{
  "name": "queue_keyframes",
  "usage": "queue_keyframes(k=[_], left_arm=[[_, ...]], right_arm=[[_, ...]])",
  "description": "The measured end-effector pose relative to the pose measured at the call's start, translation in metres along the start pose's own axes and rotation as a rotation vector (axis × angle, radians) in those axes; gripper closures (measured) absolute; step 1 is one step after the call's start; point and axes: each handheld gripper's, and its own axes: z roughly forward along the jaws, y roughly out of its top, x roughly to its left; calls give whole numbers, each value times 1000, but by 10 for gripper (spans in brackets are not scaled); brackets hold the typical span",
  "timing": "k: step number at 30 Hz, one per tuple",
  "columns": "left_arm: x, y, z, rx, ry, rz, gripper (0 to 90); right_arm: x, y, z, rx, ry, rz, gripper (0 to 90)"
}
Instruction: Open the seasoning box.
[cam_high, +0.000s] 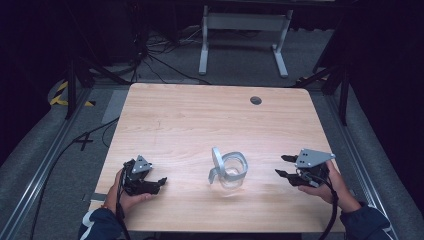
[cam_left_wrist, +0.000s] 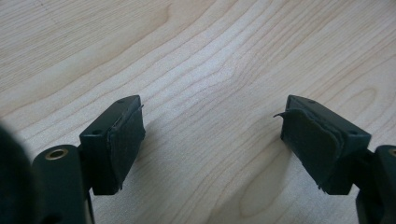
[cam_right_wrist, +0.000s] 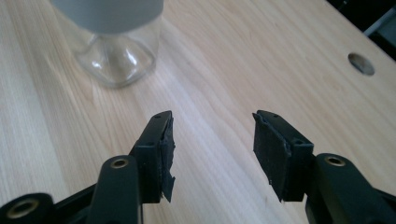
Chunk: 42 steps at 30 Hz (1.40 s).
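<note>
Clear glass jar (cam_high: 231, 172), grey band at rim, grey lid hinged up at its left side; standing upright on wooden table (cam_high: 200, 115), near front edge, midway between both tools. Untouched. Right gripper (cam_high: 285, 166): jaws spread, empty, aimed toward jar, well apart from it. Left gripper (cam_high: 159, 182): jaws spread, empty, low over bare wood. Step judged: approach, before any grasp. Next move likely: right gripper closing distance, jaws straddling jar body; left steadying or taking lid.

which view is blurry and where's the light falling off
High view: the table is evenly lit, the surroundings fall dark. Right gripper view: the glass jar is soft, the right tool sharper. Left gripper view: wood grain crisp, faint shadows under the left tool.
</note>
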Motion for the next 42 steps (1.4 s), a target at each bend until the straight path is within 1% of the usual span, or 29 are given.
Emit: queue_keyframes(k=[3,7,9,10,11,13,14,16,17,18,19,21,22,23,24,33,36,40,41,42], left_arm=[[0,0,0,0,1,0,215],[0,0,0,2,-2,1,213],[1,1,0,-1,-3,14,210],[1,1,0,8,-6,14,209],[1,1,0,1,-3,14,209],[1,1,0,6,-7,14,208],[1,1,0,6,-7,14,207],[1,1,0,7,-7,15,207],[1,1,0,7,-7,15,207],[1,1,0,7,-6,14,207],[1,1,0,11,-4,12,207],[1,1,0,10,-3,14,207],[1,1,0,10,-3,14,207],[1,1,0,10,-4,12,206],[1,1,0,10,-4,13,206],[1,1,0,10,0,15,205],[0,0,0,11,2,1,204],[0,0,0,8,0,0,202],[0,0,0,7,-2,0,202],[1,1,0,14,-1,13,199]], right_arm=[[-2,-17,0,24,-8,25,453],[-7,-41,-1,49,-33,61,435],[-8,-55,-2,54,-46,94,426],[-8,-62,-3,59,-47,103,423],[-8,-68,-3,65,-49,123,413],[-9,-79,-4,64,-46,161,398],[-9,-87,-4,73,-50,173,388],[-8,-96,-3,85,-48,196,357],[-8,-96,-3,85,-48,196,357],[-7,-100,-3,86,-43,202,349],[-7,-105,-5,64,-37,219,346],[-8,-112,-7,33,-31,247,316],[-9,-116,-6,12,-27,268,300],[-10,-119,-6,1,-22,291,295],[-13,-120,-7,5,-5,318,286],[-13,-121,-7,4,-5,317,285],[-13,-121,-7,4,-3,317,284],[-13,-120,-6,6,-1,318,278],[-13,-120,-6,6,-1,318,278],[-13,-120,-6,6,-1,318,278]])
